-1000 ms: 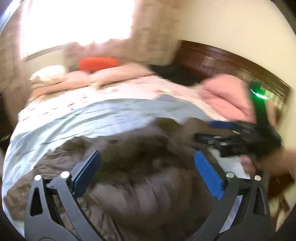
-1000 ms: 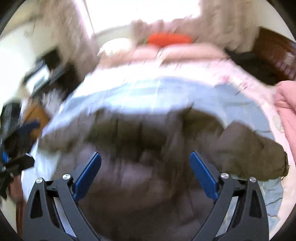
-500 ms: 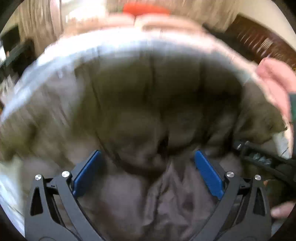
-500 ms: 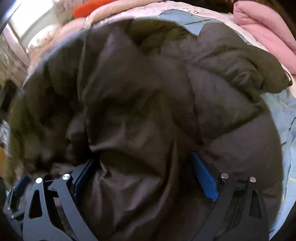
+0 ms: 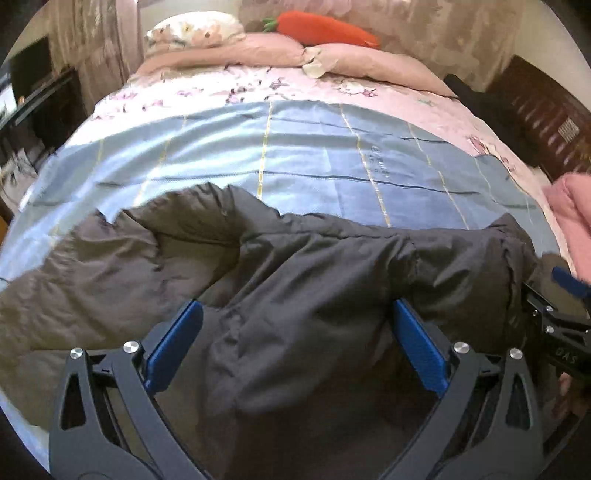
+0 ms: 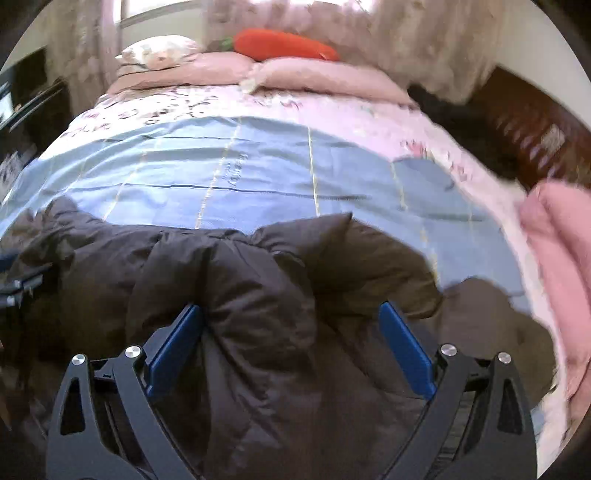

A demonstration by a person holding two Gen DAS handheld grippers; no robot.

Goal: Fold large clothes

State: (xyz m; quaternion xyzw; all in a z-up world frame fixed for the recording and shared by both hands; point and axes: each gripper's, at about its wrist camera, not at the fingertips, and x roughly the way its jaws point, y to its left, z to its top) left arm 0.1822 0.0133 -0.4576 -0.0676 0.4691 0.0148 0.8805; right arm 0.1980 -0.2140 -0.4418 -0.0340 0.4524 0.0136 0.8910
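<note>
A large dark brown puffer jacket (image 5: 314, 266) lies bunched across the near part of the bed, on a light blue sheet (image 5: 314, 162). My left gripper (image 5: 295, 310) is open, and a fold of the jacket bulges up between its blue pads (image 5: 173, 343). My right gripper (image 6: 291, 310) is open too, with a quilted ridge of the jacket (image 6: 258, 280) lying between its fingers. The right gripper (image 5: 554, 325) shows at the right edge of the left wrist view, against the jacket's end. At the left edge of the right wrist view is the left gripper (image 6: 14, 288).
Pink pillows (image 5: 258, 55) and an orange carrot plush (image 5: 325, 27) lie at the head of the bed. A folded pink blanket (image 6: 557, 236) sits at the right edge. Dark wooden furniture (image 5: 546, 110) stands on the right and a dark cabinet (image 5: 40, 96) on the left.
Both cameras swung and pulled back: the jacket filled both views half a second ago and now sits low, with the blue sheet showing beyond it. Both grippers' jaws stay wide apart.
</note>
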